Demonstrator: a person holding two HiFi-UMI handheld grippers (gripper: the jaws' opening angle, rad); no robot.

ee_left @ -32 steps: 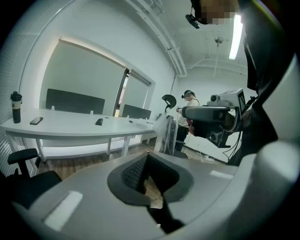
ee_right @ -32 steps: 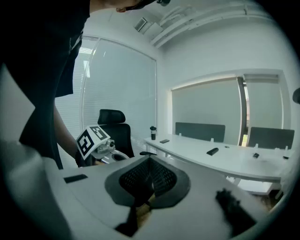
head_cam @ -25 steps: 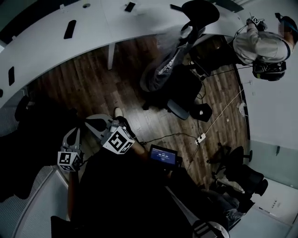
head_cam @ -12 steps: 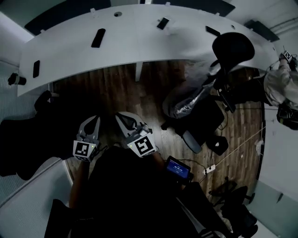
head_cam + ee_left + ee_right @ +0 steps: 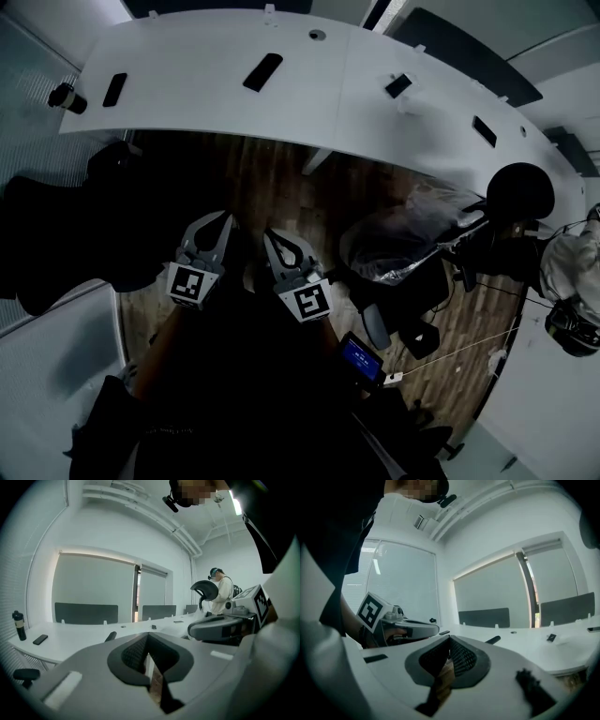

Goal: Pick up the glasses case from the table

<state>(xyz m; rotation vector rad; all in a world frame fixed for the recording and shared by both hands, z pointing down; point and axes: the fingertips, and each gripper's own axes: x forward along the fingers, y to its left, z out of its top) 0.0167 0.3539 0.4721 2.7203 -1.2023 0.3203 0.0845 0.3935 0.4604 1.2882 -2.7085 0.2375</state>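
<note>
The glasses case (image 5: pixel 262 71) is a long dark case lying on the curved white table (image 5: pixel 187 103), far ahead of both grippers. It also shows in the left gripper view as a dark oblong (image 5: pixel 110 636), and in the right gripper view (image 5: pixel 492 640). My left gripper (image 5: pixel 228 218) and right gripper (image 5: pixel 269 234) hover side by side over the wooden floor, short of the table edge. Both point toward the table. In its own view the left gripper (image 5: pixel 147 635) has its jaw tips together with nothing between them. The right gripper (image 5: pixel 450 638) is likewise shut and empty.
A dark bottle (image 5: pixel 66 97) and a phone (image 5: pixel 114 89) sit at the table's left end, with other small dark items (image 5: pixel 397 85) further right. A black office chair (image 5: pixel 520 202), a silver-covered bundle (image 5: pixel 403 246) and another person (image 5: pixel 567 272) are to the right.
Both grippers have moved forward toward the table and drawn closer together. The left one has risen. The table now sits nearer and more central in the head view.
</note>
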